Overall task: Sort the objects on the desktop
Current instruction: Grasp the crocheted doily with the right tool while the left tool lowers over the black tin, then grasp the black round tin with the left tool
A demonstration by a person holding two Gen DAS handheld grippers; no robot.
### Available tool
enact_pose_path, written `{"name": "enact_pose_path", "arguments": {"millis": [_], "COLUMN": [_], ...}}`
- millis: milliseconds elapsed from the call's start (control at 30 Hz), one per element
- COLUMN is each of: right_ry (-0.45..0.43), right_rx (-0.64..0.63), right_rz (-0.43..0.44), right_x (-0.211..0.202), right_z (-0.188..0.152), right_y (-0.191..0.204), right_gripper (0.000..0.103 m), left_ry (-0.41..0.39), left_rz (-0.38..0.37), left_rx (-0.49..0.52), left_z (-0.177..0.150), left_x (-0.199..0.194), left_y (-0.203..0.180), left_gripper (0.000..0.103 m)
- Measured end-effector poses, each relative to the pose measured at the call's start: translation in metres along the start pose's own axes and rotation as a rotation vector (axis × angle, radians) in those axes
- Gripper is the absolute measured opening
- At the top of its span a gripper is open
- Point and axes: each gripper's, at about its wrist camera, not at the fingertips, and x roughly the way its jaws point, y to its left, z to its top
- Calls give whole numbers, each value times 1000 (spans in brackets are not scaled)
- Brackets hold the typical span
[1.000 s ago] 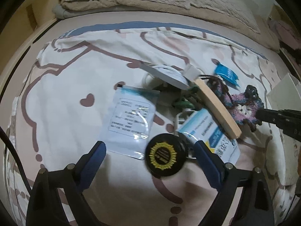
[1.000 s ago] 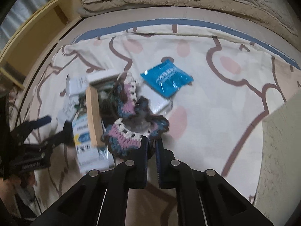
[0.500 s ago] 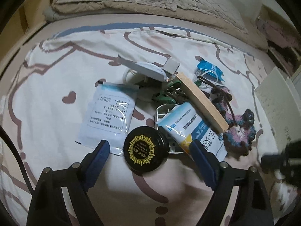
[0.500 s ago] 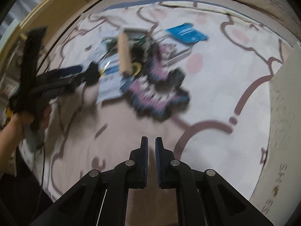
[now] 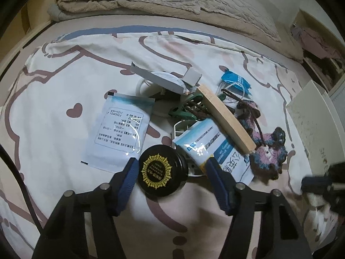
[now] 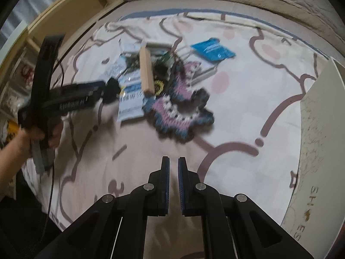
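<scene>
Black round tin (image 5: pixel 161 173) with the gold sunburst lid sits between my left gripper's (image 5: pixel 171 173) blue pads. My left jaws are closing on it: one pad is at the tin's left edge, while the other still stands apart from its right side, over the corner of a white-and-blue pouch (image 5: pixel 217 151). Just ahead of the left pad lies a pale printed sachet (image 5: pixel 120 130), flat on the patterned sheet (image 5: pixel 64 82). Beyond the tin, a wooden block (image 5: pixel 226 122) slants across the pile, with green clips (image 5: pixel 183 112) tucked beside it. To the right of the block lies a purple and blue crocheted piece (image 5: pixel 269 151), and farther off a small blue packet (image 5: pixel 236 81).

My right gripper (image 6: pixel 173 185) hangs over bare sheet with its jaws pressed nearly together and nothing between them. The crocheted piece (image 6: pixel 181 110) is well ahead of them, and a white box (image 6: pixel 319 142) stands to their right.
</scene>
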Motion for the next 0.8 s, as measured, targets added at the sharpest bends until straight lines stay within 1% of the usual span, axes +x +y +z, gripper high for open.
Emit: {"name": "enact_pose_path", "arguments": {"millis": [100,167,300,433,500,633,700,733,767,800], "right_ry": [-27,-45,-69,-84,-85,-97,-96,-95,-97,-105], "right_rx": [43,77,166,226,254,286,297,311,321,332], "right_rz": [-1,-5,6,18,28,21,9,2,-3,-11], "right_x": [-2,-3,1,6,9,16,19,21,21,22], "right_z": [8,13,23,31,33,37,39,40,41,41], "right_y": [-8,-13,-23,-29,-31,-36,-39,-42,-45,-47], "right_gripper": [8,8,8,8,8,8,11,20,42,56], "left_ry": [5,8,9,7,-1,-12,-15,-16,-16,-13], "left_rz": [20,19,19,23,26,14,10,9,10,13], "left_rx": [15,22,58,103,119,135,140,144,149,156], "left_z": [-2,-5,-11,-16,-17,-16,-17,-17,-18,-19], "left_x": [-1,-3,-6,-8,-10,-14,-15,-16,-16,-15], "left_y": [2,3,1,-3,-4,-6,-6,-6,-7,-7], "left_gripper": [49,47,46,45,39,37,36,35,34,34]}}
